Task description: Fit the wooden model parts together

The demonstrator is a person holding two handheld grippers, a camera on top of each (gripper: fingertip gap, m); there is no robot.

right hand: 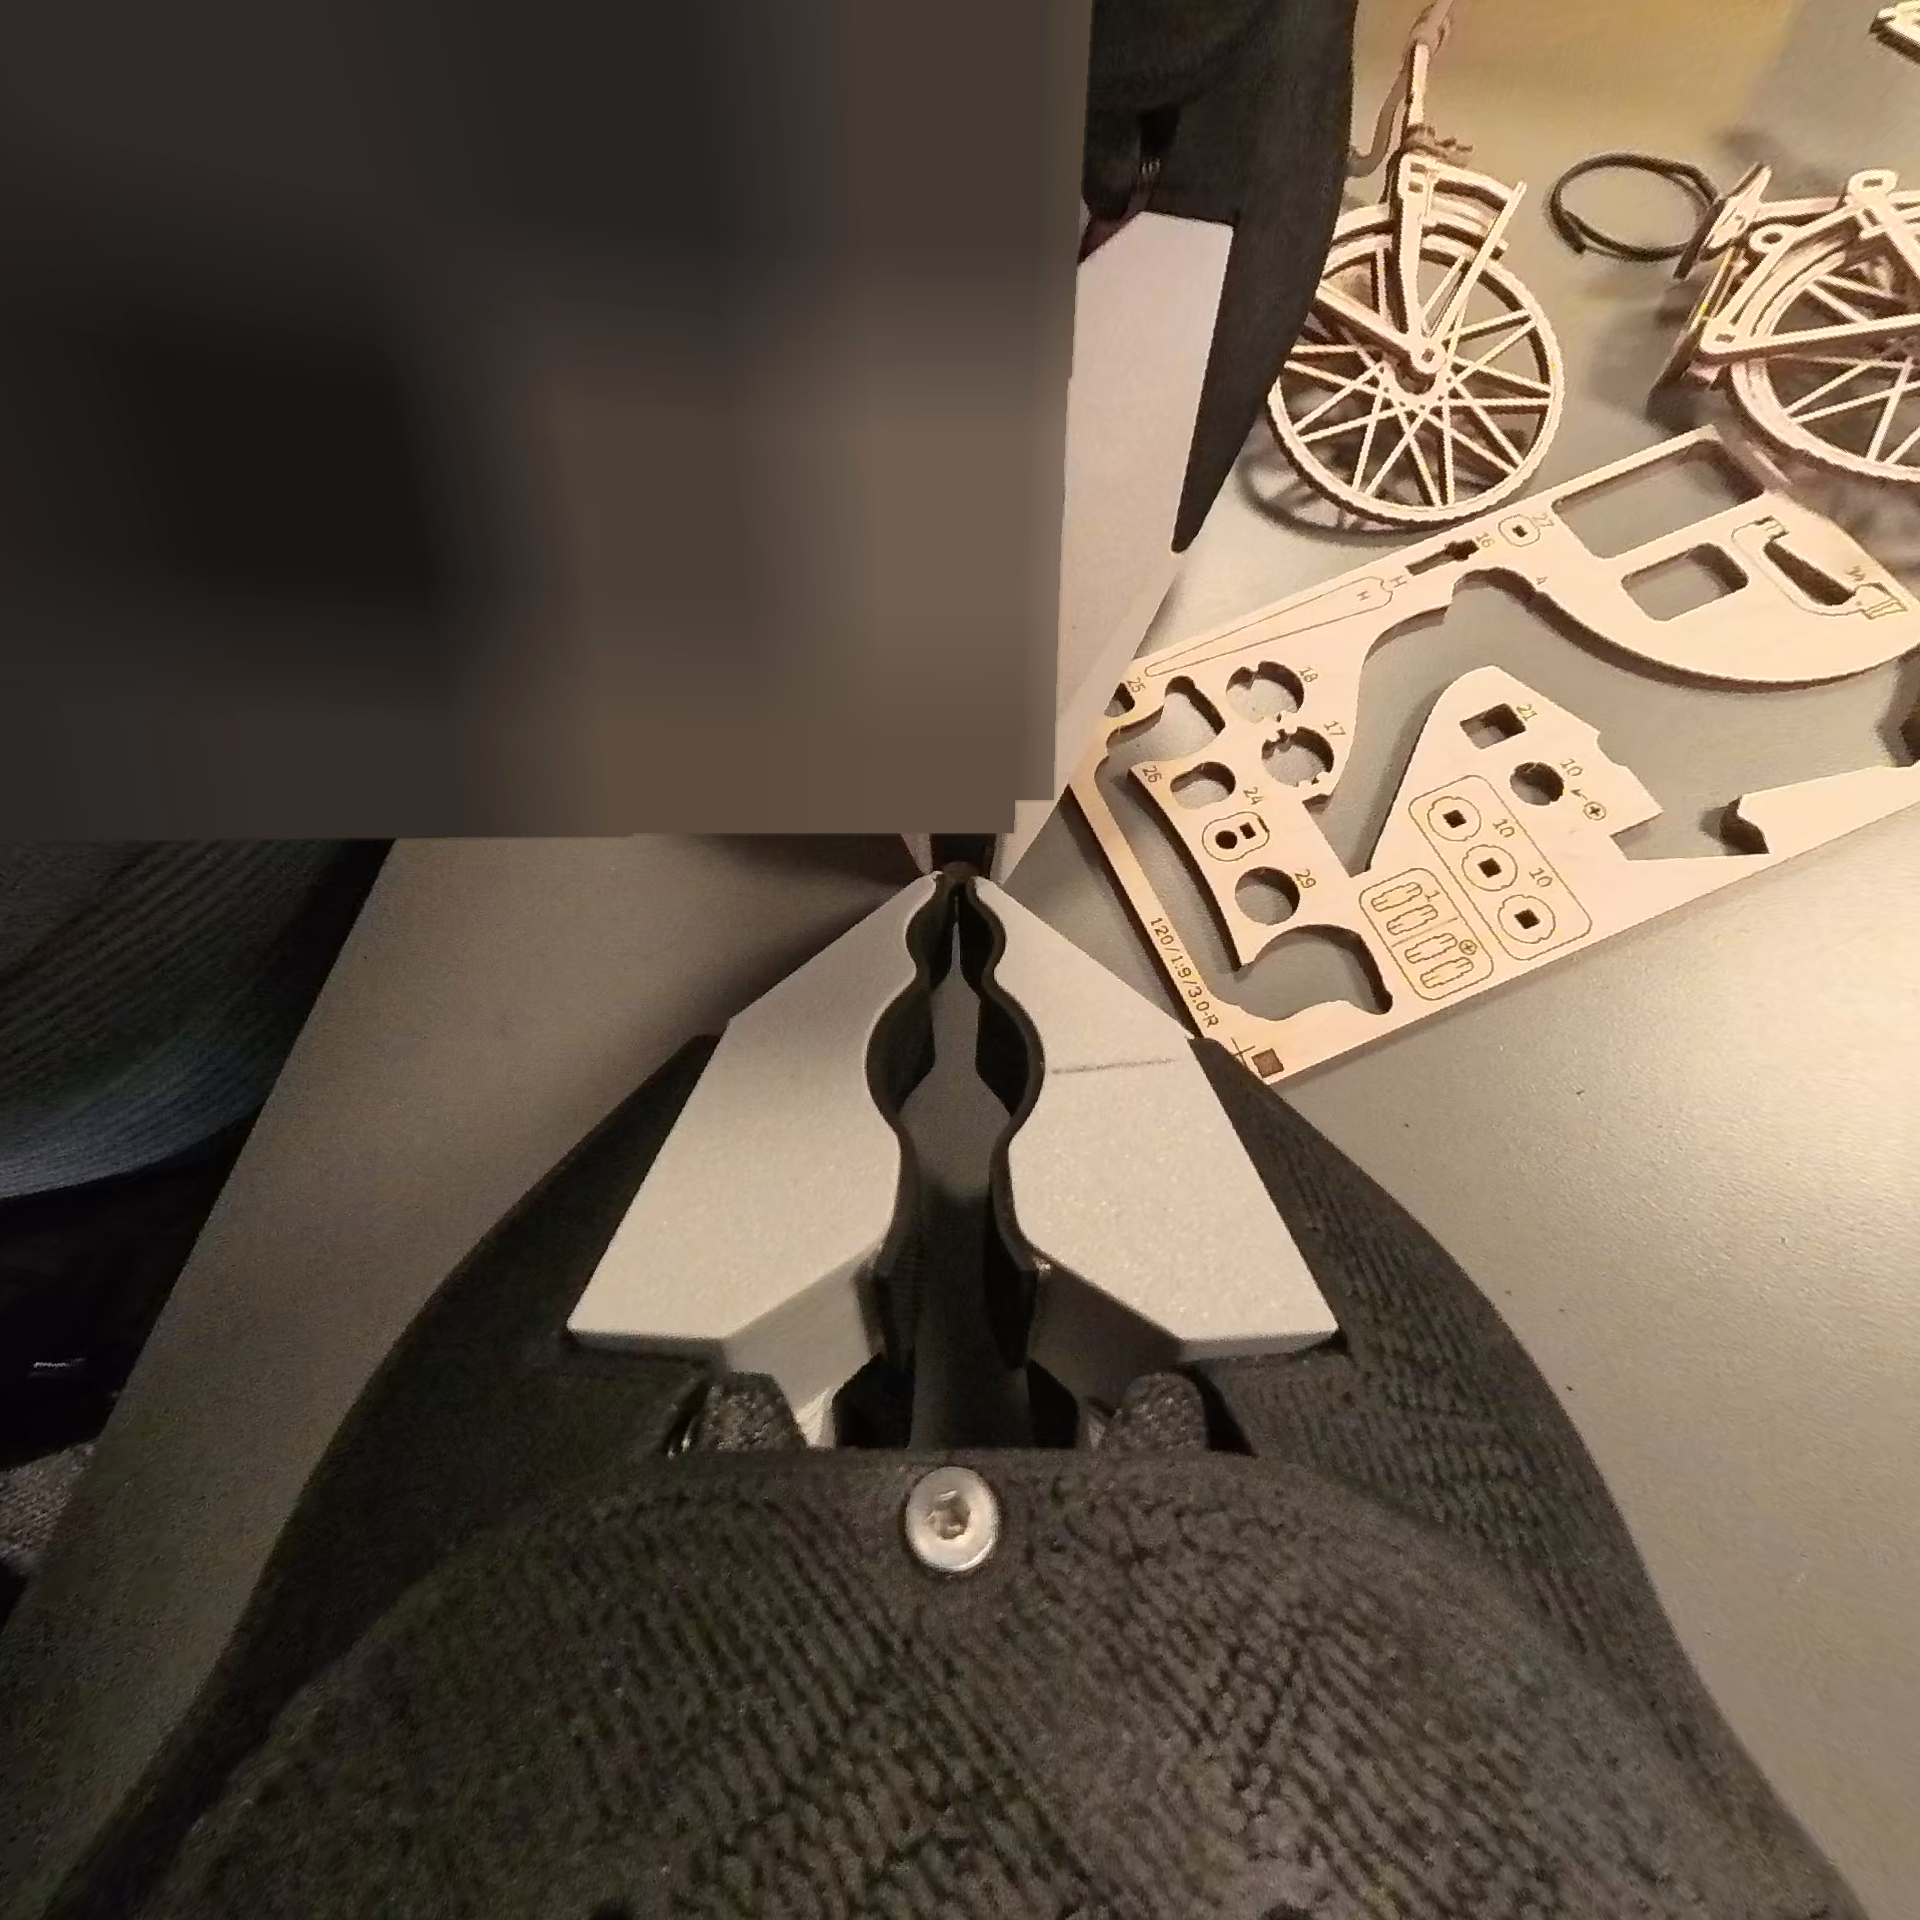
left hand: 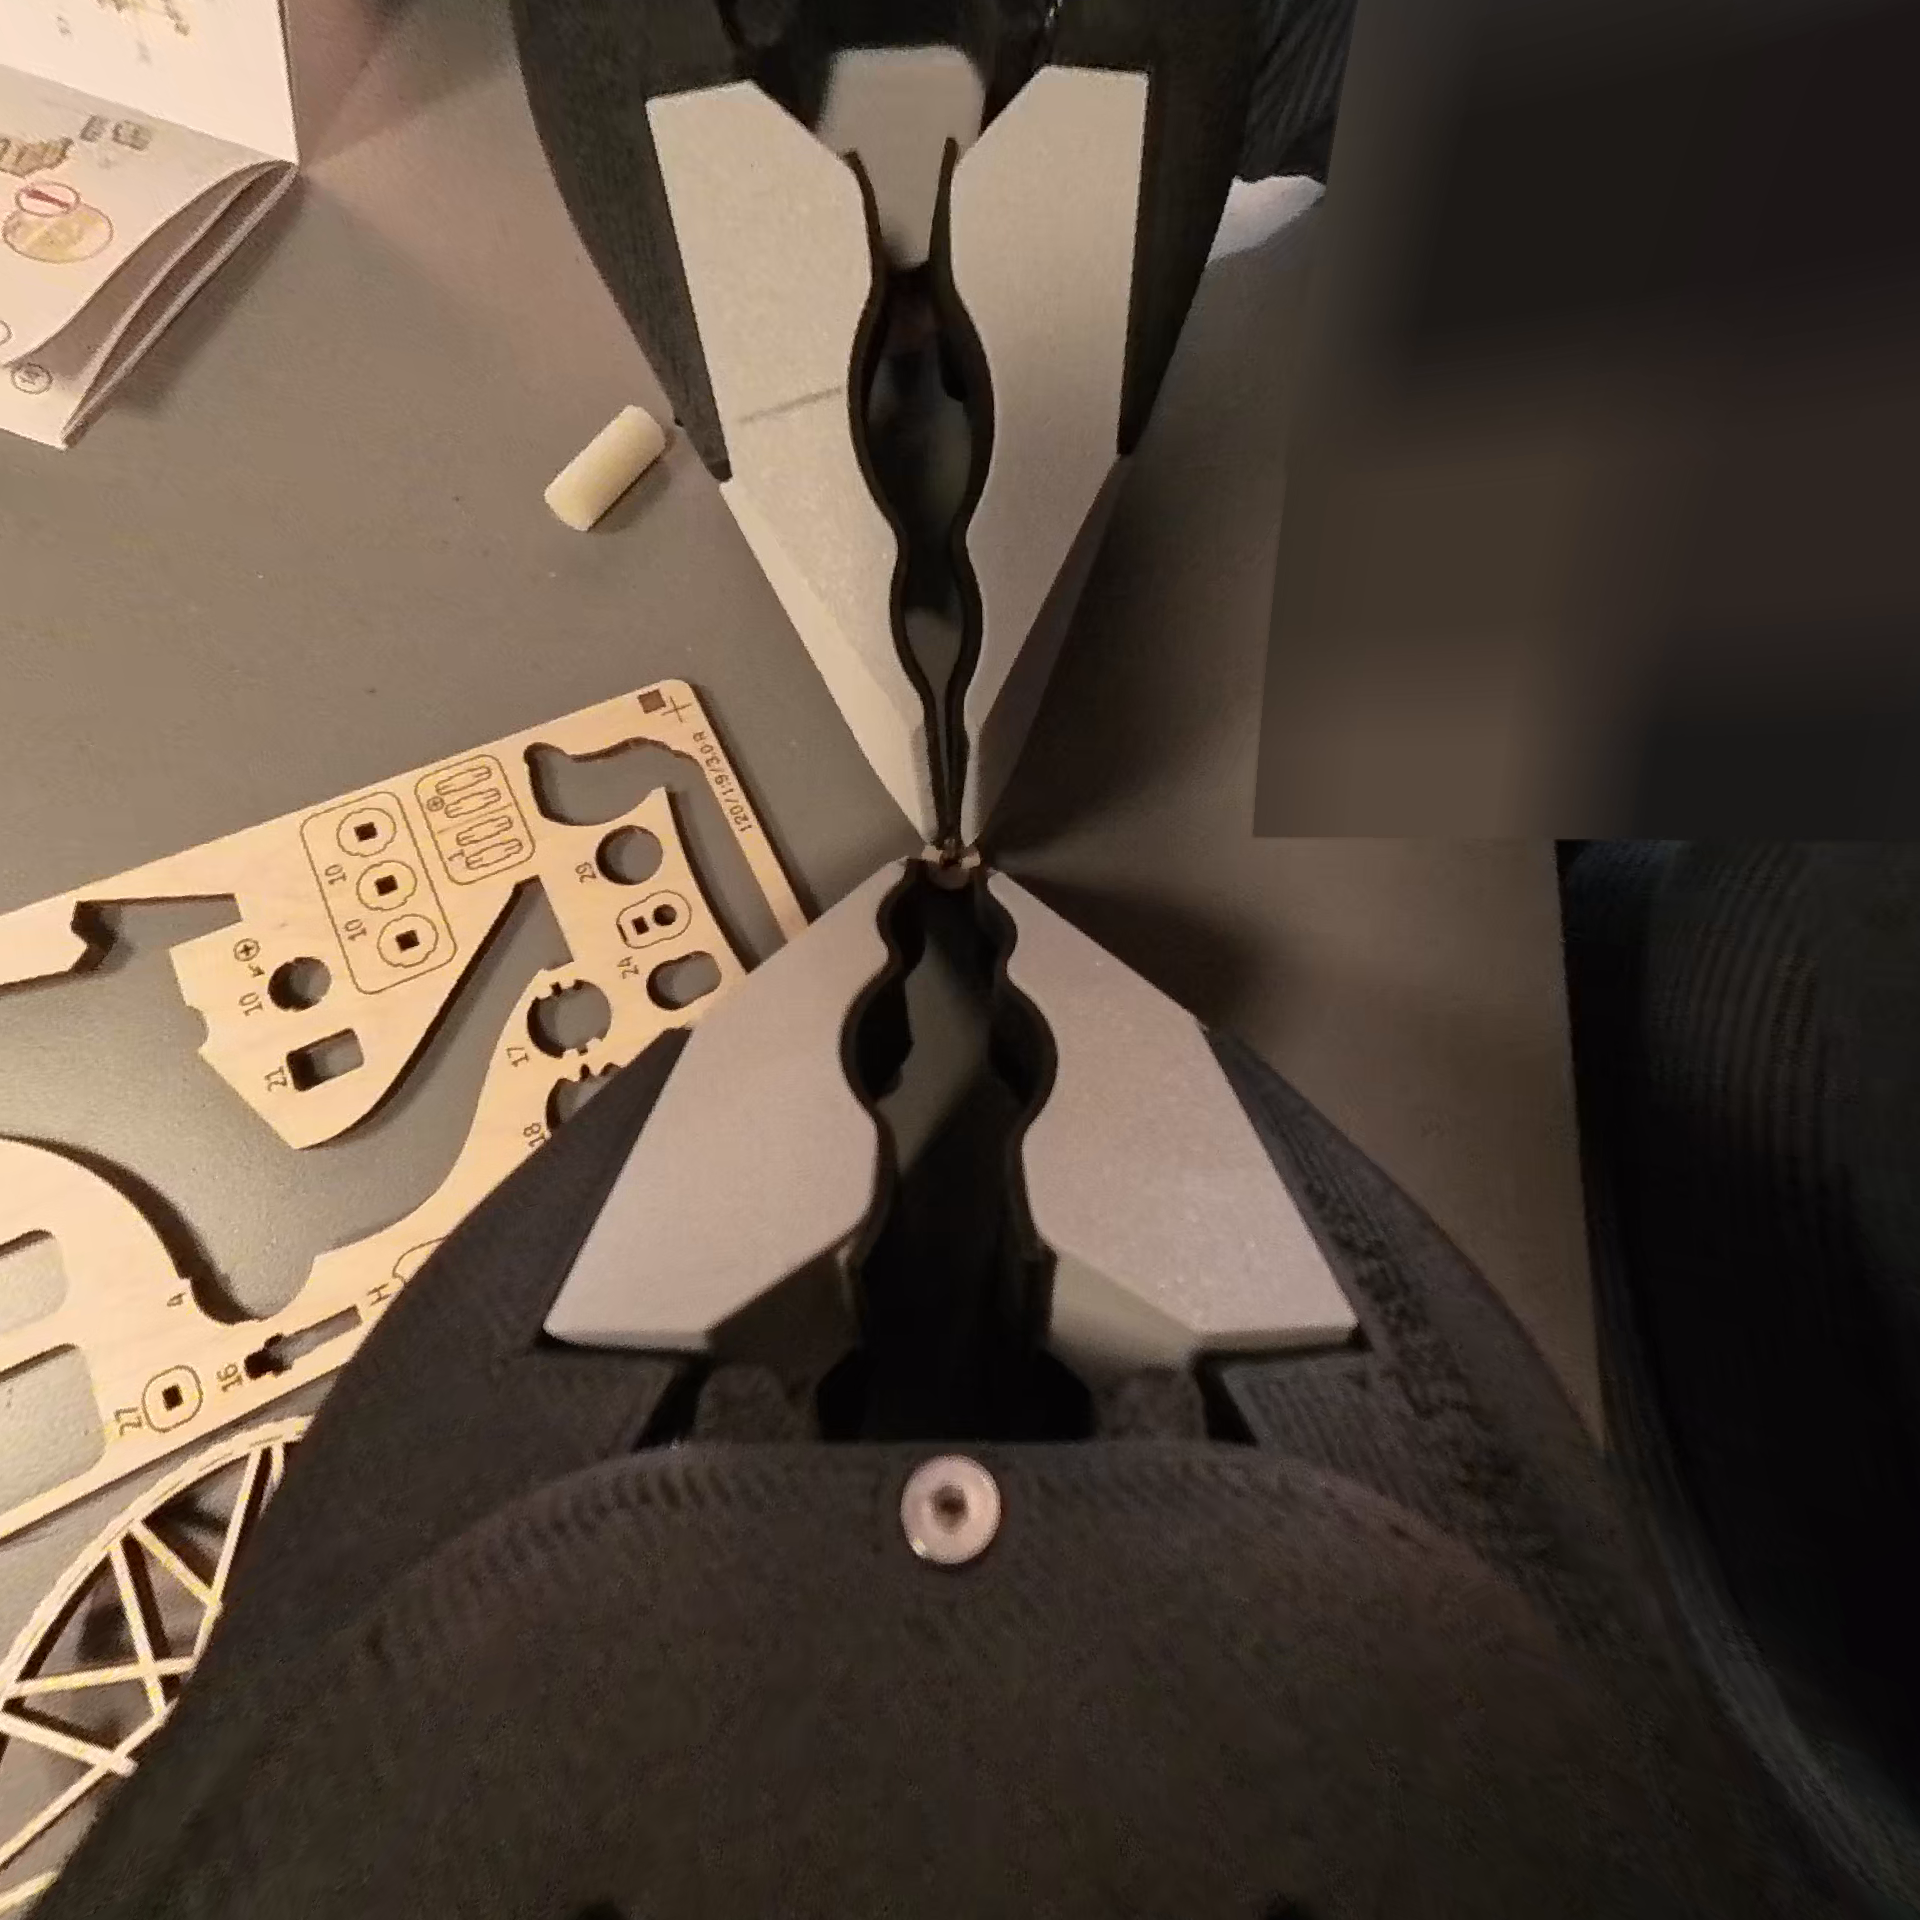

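Observation:
My left gripper (left hand: 945, 875) and my right gripper (left hand: 951, 826) meet tip to tip above the grey table. Both are shut, and a tiny wooden part (left hand: 948, 854) is pinched where the tips meet. It is too small to tell its shape. In the right wrist view my right gripper (right hand: 956, 885) is shut with its tips at the same spot; the left gripper is mostly hidden there, with only a black finger shell (right hand: 1247, 312) showing. A laser-cut wooden parts sheet (left hand: 416, 935) lies flat left of the grippers, also visible in the right wrist view (right hand: 1455, 831).
Two wooden bicycle models (right hand: 1413, 395) (right hand: 1818, 343) stand at the back right, with a black rubber ring (right hand: 1631, 203) between them. An instruction booklet (left hand: 125, 208) and a small cream cylinder (left hand: 606, 470) lie on the table (left hand: 312, 571). A spoked wooden wheel (left hand: 104, 1558) shows at lower left. Only a small space, under 4 cm, lies between the two pairs of fingers. Left tips and right tips are each some 10 centimeters from the small cream cylinder (left hand: 606, 470).

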